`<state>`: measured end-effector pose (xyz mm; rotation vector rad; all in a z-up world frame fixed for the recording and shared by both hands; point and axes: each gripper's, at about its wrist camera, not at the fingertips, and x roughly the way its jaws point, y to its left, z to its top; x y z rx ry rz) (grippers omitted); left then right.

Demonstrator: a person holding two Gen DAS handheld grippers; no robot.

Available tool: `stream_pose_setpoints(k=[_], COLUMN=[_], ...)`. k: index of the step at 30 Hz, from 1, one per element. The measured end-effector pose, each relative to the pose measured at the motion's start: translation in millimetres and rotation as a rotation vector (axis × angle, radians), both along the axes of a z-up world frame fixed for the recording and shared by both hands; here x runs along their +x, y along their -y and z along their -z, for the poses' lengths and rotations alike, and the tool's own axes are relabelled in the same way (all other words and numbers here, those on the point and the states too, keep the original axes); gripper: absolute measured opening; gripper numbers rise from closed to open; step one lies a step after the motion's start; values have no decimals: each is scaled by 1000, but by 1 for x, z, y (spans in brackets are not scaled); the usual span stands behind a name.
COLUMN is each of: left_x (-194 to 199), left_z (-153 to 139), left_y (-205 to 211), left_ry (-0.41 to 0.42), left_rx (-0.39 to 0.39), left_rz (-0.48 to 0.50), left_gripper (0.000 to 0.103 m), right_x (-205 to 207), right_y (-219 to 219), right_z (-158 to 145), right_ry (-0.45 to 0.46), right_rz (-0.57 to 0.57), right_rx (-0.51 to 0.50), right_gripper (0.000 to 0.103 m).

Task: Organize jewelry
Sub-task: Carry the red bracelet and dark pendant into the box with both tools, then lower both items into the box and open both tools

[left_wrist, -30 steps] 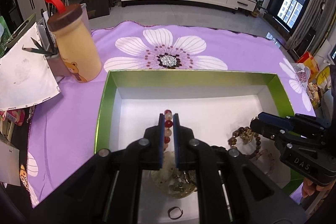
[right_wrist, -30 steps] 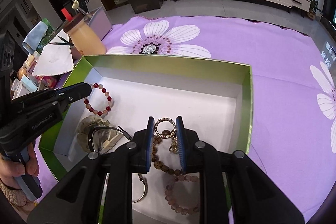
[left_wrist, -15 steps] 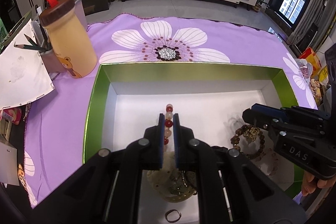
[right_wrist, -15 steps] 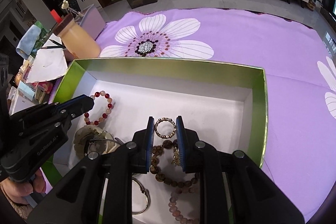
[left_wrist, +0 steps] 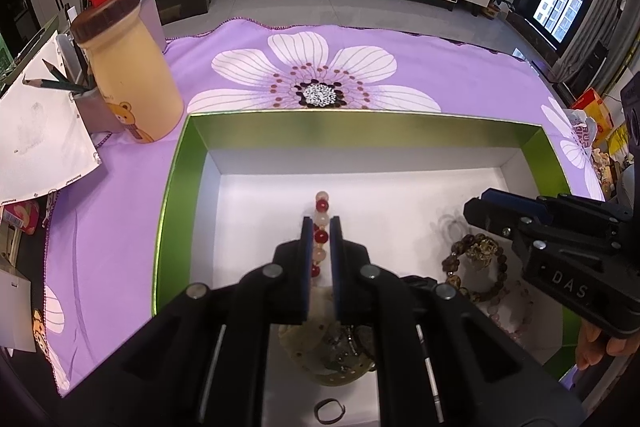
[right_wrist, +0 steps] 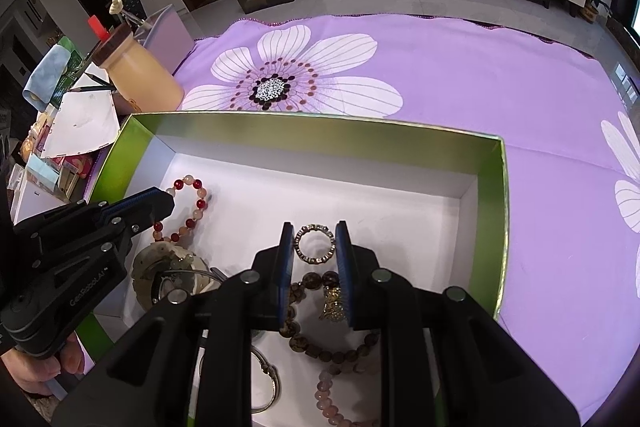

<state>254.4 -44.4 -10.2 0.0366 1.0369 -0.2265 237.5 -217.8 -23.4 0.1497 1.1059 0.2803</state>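
While clamped, round glossy beads [left_wrist: 321, 237]

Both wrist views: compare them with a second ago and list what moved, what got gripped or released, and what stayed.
Nothing was taken hold of or let go. The left gripper stays shut on the red and pale bead bracelet, and the right gripper stays clamped on the small metal ring. Both hang over the white floor of the green box. The brown bead bracelet and the other pieces lie where they were.

Green-walled, white-floored box [left_wrist: 176, 187] on purple white-flowered cloth [left_wrist: 440, 75]; red-and-pale bracelet [right_wrist: 192, 203], perhaps pinkish.
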Motion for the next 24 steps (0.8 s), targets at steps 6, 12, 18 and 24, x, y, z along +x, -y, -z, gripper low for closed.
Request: stream_pose_setpoints(k=[6, 12, 18, 24], left_x=[-1, -8, -16, -30], left_z=[-1, -8, -19, -33], left_y=[-2, 0, -1, -1], left_ry=[4, 20, 41, 68], left_rx=[-15, -16, -17, -5], left_rz=[-5, 4, 0, -4], left_gripper=[8, 27, 45, 66], right_x=[-1, -11, -30, -54], right_y=[-1, 1, 0, 4], right_z=[0, -8, -30, -51], right_ry=[-1, 27, 93, 142], right_rz=[-6, -15, -50, -64], right_rx=[2, 1, -22, -33], right_gripper=[22, 22, 22, 30])
